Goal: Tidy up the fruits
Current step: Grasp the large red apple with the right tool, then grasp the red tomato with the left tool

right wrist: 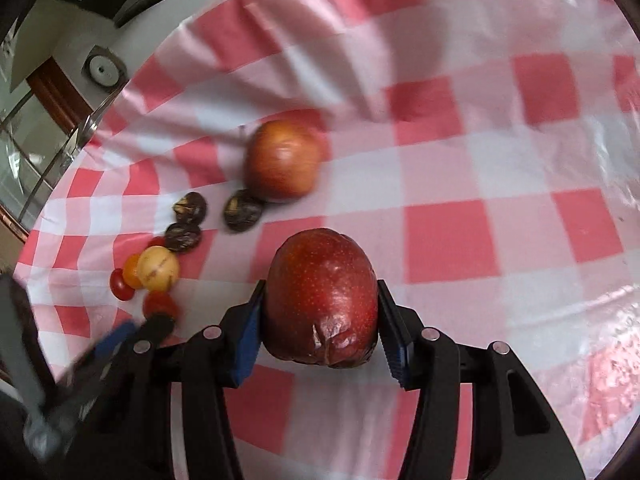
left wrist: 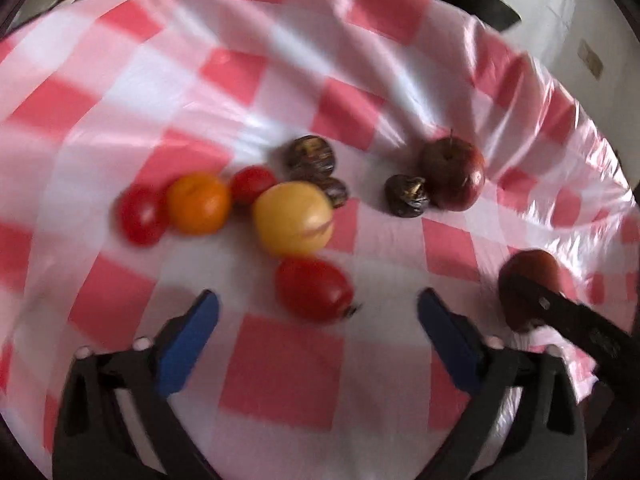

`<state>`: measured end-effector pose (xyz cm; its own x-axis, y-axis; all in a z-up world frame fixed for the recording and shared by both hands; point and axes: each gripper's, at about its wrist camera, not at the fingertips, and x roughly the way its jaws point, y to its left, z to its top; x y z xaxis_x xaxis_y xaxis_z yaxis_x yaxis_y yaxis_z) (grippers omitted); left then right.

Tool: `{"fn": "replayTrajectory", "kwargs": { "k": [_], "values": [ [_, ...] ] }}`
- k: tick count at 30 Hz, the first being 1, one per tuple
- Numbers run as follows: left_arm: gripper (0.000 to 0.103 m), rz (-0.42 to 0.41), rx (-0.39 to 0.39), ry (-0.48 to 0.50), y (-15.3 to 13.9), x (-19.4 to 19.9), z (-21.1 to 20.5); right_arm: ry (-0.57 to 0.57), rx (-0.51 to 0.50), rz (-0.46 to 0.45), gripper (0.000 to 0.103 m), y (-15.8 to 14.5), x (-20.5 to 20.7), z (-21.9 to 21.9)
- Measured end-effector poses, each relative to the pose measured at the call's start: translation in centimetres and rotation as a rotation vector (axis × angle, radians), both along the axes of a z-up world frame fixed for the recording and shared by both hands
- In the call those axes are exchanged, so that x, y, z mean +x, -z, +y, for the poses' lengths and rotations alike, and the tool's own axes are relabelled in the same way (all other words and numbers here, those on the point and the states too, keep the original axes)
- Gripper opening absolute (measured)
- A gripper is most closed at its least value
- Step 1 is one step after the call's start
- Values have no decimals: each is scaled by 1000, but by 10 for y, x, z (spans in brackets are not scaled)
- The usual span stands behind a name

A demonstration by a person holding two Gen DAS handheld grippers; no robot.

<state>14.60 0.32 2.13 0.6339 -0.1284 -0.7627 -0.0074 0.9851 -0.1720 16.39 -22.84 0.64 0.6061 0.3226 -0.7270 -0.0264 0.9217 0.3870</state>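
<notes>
Right now the right hand-held gripper (right wrist: 320,320) clamps a big red apple (right wrist: 322,296) between its blue pads, low over the checked cloth (right wrist: 480,168) on the desk. The apple's near end looks wrinkled and soft, so a hard squeeze could bruise it, and a loose one could let it roll. The left hand-held gripper (left wrist: 318,308) is spread wide and empty, just short of a red tomato (left wrist: 314,290); closing carelessly could nudge the crowded yellow fruit (left wrist: 293,218) and orange (left wrist: 199,204).
</notes>
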Motion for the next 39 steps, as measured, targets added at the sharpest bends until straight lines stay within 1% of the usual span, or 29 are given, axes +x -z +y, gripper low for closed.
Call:
{"fn": "replayTrajectory", "kwargs": {
  "k": [1,2,4,8,12,18,22,25,27,35,39],
  "values": [
    [53,18,-1,22,3,4,-2,2,2,-4,51,4,-2,-5],
    [38,14,33,16,3,5,-3,0,13,-14,51,5,-4,-7],
    [38,11,25,48,4,-1,-4,6,33,-20,51,6,-4,-8],
    [38,-10,40,46,3,-17,-4,6,15,-45,51,5,-7,-7],
    [38,-16,8,18,2,-24,0,-10,-35,-67,51,5,-10,1],
    [38,-42,-20,-29,-2,-42,6,-16,-20,-66,51,6,-9,0],
    [38,-58,-41,-79,-5,-67,14,-26,-14,-78,51,4,-14,1],
    [38,-64,-56,-95,-5,-88,17,-10,17,-103,51,-1,-28,-4],
    [38,-76,-48,-94,-5,-104,17,3,44,-102,51,-1,-41,-6],
    [39,-123,-63,-100,-7,-150,25,3,49,-138,51,-5,-94,3],
    [39,-138,-108,-110,-6,-170,33,2,69,-146,51,-5,-118,6]
  ]
}}
